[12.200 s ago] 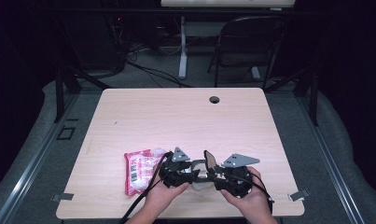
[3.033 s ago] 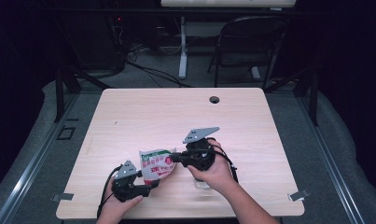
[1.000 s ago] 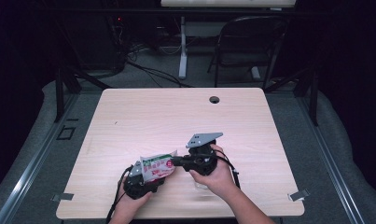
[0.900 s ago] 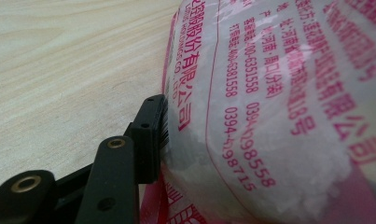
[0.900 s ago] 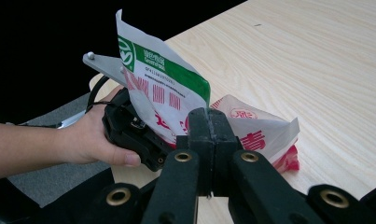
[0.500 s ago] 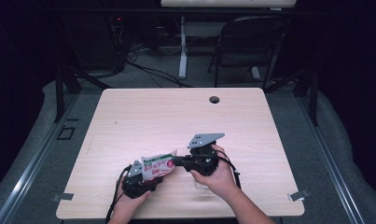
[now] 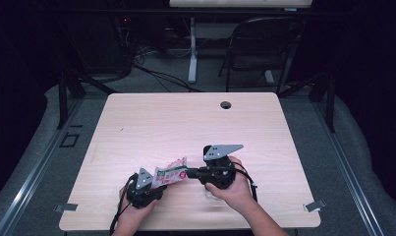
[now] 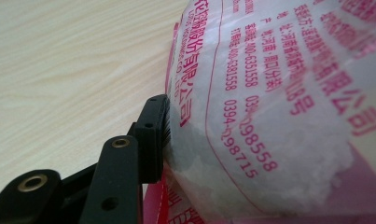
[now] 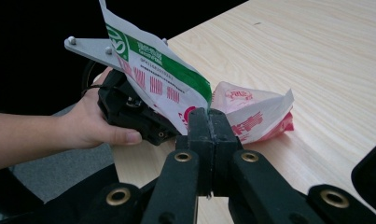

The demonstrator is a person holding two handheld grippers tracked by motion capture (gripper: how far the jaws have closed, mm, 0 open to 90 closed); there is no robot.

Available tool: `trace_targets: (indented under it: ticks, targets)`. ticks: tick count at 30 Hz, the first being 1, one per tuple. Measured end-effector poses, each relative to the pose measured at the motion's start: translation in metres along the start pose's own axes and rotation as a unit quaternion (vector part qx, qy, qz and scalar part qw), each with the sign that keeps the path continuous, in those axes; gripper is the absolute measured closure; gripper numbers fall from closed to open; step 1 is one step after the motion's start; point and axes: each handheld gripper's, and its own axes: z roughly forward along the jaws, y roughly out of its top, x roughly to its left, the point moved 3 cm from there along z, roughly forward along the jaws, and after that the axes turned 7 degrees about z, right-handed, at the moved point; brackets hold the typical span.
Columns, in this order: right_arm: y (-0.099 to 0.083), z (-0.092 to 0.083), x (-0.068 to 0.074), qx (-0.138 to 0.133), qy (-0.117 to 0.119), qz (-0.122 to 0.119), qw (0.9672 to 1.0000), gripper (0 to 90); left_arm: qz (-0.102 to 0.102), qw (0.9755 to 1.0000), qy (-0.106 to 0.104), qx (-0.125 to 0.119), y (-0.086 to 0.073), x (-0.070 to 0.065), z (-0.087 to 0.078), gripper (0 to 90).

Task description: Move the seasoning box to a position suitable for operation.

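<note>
Gripper in the right hand (image 7: pixel 190 173) has its jaws pressed together on the thin top edge of the pink and white bag (image 7: pixel 169 174), held just above the wooden surface (image 7: pixel 185 123) near its front edge. The bag stretches level between both hands, its long axis from the right gripper toward the left gripper (image 7: pixel 154 183). That one holds the filled, bulky end; one pad (image 8: pixel 158 135) presses its side. Any pulling apart would run along this axis.
</note>
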Motion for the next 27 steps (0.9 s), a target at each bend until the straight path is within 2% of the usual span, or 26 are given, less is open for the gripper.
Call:
trace_targets:
  ticks: [2,4,6,7,8,11,12,13,14,15,16,19,22,23,25,27]
  targets:
    - [-0.002,-0.001,0.0,-0.003,0.003,0.004,1.0,90.0,0.006,0.9999,0.008,0.0,0.001,-0.001,-0.001,56.4]
    - [-0.006,-0.004,-0.002,-0.001,0.004,-0.002,1.0,85.0,0.013,0.9997,0.022,-0.002,0.002,-0.002,-0.002,56.5]
    - [-0.007,-0.006,-0.002,-0.001,0.004,-0.003,1.0,82.6,0.013,0.9995,0.027,-0.003,0.002,-0.001,-0.003,56.5]
    - [-0.009,-0.009,-0.004,-0.005,0.008,-0.002,1.0,78.6,0.018,0.999,0.04,-0.002,0.003,0.001,-0.004,56.5]
    - [-0.009,-0.009,-0.004,-0.005,0.008,-0.002,1.0,78.6,0.018,0.999,0.04,-0.002,0.003,0.001,-0.004,56.5]
    - [-0.014,-0.017,-0.008,-0.022,0.007,0.004,0.9997,75.3,0.033,0.9974,0.064,-0.002,0.003,0.006,-0.01,56.5]
    - [-0.014,-0.017,-0.008,-0.022,0.007,0.004,0.9997,75.3,0.033,0.9974,0.064,-0.002,0.003,0.006,-0.01,56.5]
    - [-0.015,-0.021,-0.013,-0.024,0.0,0.009,0.9997,74.8,0.047,0.9959,0.077,-0.002,0.004,0.007,-0.012,56.5]
    - [-0.015,-0.021,-0.013,-0.024,0.0,0.009,0.9997,74.8,0.047,0.9959,0.077,-0.002,0.004,0.007,-0.012,56.5]
    - [-0.016,-0.025,-0.018,-0.029,-0.009,0.014,0.9995,74.7,0.063,0.9938,0.091,-0.002,0.006,0.007,-0.014,56.5]
    - [-0.016,-0.025,-0.018,-0.029,-0.009,0.014,0.9995,74.7,0.063,0.9938,0.091,-0.002,0.006,0.007,-0.014,56.5]
    - [-0.019,-0.028,-0.023,-0.036,-0.017,0.026,0.9989,74.0,0.099,0.9891,0.109,0.002,0.008,0.004,-0.017,56.5]
    - [-0.023,-0.03,-0.027,-0.035,-0.023,0.03,0.9987,72.9,0.119,0.9856,0.121,0.0,0.008,0.0,-0.019,56.5]
    - [-0.026,-0.03,-0.03,-0.032,-0.033,0.03,0.9985,72.5,0.126,0.9842,0.124,0.001,0.008,-0.002,-0.02,56.5]
    - [-0.028,-0.03,-0.031,-0.035,-0.034,0.033,0.9982,72.1,0.142,0.9809,0.132,0.002,0.008,-0.005,-0.022,56.5]
    - [-0.03,-0.032,-0.034,-0.035,-0.038,0.037,0.998,71.4,0.163,0.9765,0.141,0.006,0.008,-0.007,-0.023,56.5]
